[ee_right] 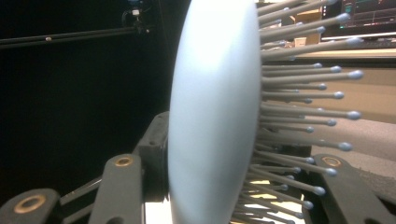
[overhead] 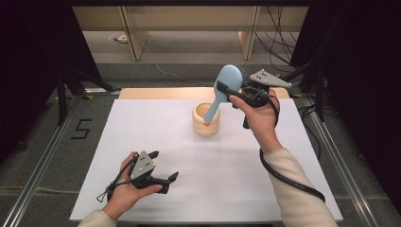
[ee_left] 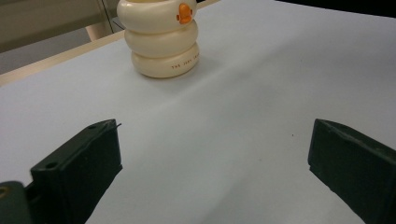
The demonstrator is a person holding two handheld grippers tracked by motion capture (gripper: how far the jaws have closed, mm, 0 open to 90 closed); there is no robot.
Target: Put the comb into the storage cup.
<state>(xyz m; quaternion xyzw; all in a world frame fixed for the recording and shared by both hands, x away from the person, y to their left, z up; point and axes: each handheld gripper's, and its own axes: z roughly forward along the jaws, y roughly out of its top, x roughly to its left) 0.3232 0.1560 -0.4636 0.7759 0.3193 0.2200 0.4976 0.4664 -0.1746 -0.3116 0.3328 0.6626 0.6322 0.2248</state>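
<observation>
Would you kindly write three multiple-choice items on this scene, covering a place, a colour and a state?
1. Where is the hairbrush's handle tip?
A. inside the cream holder
B. flat on the white board
C. under the left tongs

2. What colour is the hairbrush?
A. red
B. light blue
C. black

3. How are the left tongs?
A. shut on the holder
B. shut on the brush
C. open, holding nothing

Answers: 1 A, the handle dips into the holder's mouth in the high view. 2 B, its back shows pale blue. 3 C, the left gripper view shows wide jaws with bare board between.
</observation>
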